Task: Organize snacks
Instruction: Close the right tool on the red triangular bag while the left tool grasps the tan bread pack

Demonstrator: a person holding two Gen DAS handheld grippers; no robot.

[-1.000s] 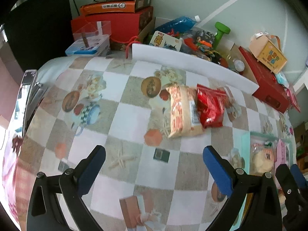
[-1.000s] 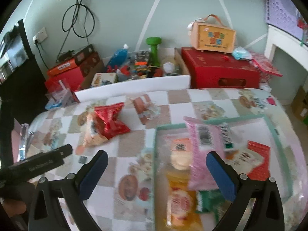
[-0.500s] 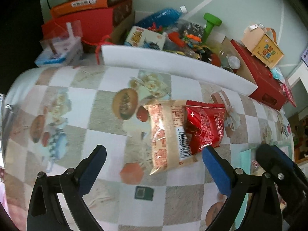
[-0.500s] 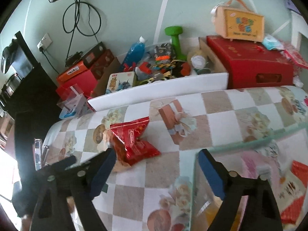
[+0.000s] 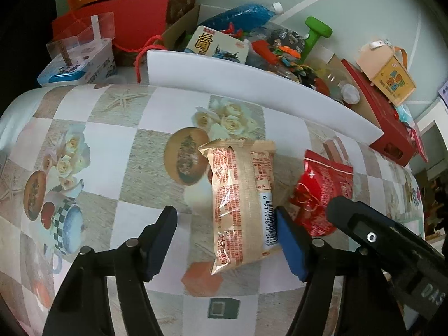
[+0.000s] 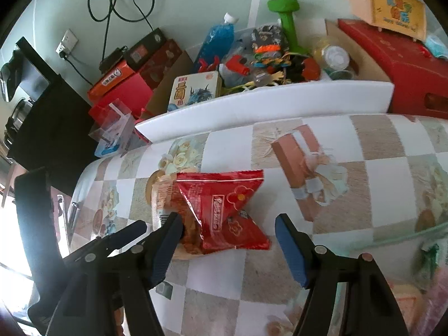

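Both grippers have dropped in toward the two packets since a second ago, and the jaws, wide then, are now closing.

The tan crinkly foil snack packet with red print [image 5: 240,207] lies flat on the cloth, long axis running away from the left gripper [image 5: 225,240]. It sits between the blue pads; the right pad looks to be at its barcode edge, the left pad is well clear, so no grip yet.

The red glossy triangular snack packet [image 6: 224,210] lies just right of the tan one, overlapping it in the right wrist view. It sits between the fingers of the right gripper [image 6: 226,246], whose left pad is at the near edge of the tan packet while the right pad stands apart. Nothing held.

Each hand is nearer its own packet. The two grippers crowd each other: clash risk.

Checked floral plastic tablecloth [image 5: 134,196]. White foam board [image 5: 252,86] at the far edge, with cluttered boxes, a green dumbbell [image 6: 285,19] and a blue bottle behind.
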